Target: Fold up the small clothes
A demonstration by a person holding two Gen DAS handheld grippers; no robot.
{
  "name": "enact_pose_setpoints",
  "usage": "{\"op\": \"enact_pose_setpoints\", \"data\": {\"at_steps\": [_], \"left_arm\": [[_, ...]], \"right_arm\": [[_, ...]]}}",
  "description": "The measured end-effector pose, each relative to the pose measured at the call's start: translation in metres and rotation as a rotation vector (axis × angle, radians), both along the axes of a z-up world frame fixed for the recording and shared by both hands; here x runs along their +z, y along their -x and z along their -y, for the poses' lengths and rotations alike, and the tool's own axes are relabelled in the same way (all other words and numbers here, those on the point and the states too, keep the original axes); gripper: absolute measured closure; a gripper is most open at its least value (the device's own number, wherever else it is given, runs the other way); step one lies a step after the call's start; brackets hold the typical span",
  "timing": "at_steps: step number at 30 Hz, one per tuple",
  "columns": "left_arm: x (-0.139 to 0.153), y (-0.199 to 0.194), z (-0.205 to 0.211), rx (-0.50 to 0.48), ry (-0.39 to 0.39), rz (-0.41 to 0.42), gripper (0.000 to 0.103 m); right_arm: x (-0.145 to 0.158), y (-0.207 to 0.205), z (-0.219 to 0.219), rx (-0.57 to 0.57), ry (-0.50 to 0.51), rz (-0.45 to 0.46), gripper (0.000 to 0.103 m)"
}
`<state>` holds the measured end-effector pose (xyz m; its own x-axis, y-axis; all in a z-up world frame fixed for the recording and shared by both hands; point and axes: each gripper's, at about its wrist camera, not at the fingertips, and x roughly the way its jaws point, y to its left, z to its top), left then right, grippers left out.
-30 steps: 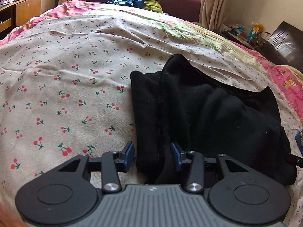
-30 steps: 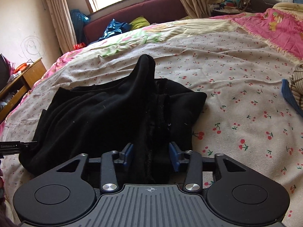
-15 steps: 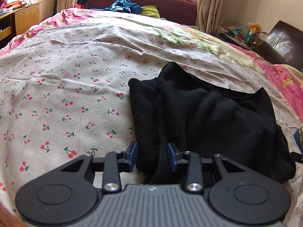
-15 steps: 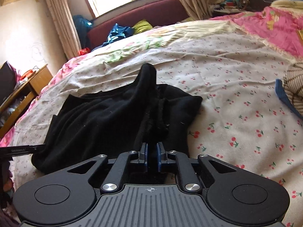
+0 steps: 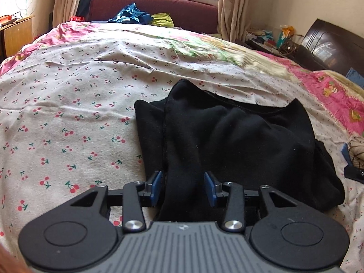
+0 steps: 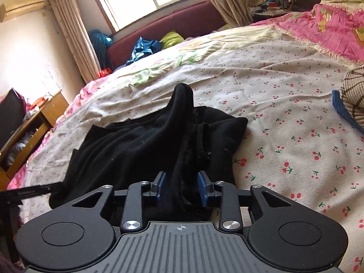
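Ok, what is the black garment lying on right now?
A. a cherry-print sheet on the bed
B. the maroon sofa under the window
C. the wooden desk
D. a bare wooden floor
A: the black garment lies crumpled on the cherry-print sheet that covers the bed, well short of the maroon sofa.

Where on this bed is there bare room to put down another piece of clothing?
The cherry sheet is bare left of the black garment, and between it and the striped knit. The near edge is crowded: both grippers straddle the garment.
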<state>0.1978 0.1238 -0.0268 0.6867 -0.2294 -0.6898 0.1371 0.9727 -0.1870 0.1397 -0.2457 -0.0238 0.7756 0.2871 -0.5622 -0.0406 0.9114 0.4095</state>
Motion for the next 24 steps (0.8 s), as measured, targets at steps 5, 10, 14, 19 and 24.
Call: {"op": "enact_pose_setpoints", "data": {"at_steps": [5, 10, 14, 19, 24], "left_arm": [[-0.013, -0.016, -0.001, 0.015, -0.009, -0.082, 0.053], [0.001, -0.001, -0.015, 0.022, 0.131, -0.094, 0.082], [-0.009, 0.017, -0.018, 0.052, 0.111, -0.110, 0.081], [-0.017, 0.019, -0.025, 0.080, 0.131, -0.123, 0.077], [0.004, 0.014, -0.027, 0.043, 0.114, -0.064, 0.074]], "right_arm": [[-0.018, -0.015, -0.015, 0.050, 0.084, -0.074, 0.059], [-0.020, -0.018, -0.013, 0.049, 0.029, -0.132, 0.093], [-0.009, -0.001, -0.017, 0.072, 0.079, -0.078, 0.094], [-0.036, -0.017, -0.012, 0.030, 0.089, -0.191, 0.092], [0.000, -0.008, -0.015, 0.025, 0.159, -0.063, 0.081]]}}
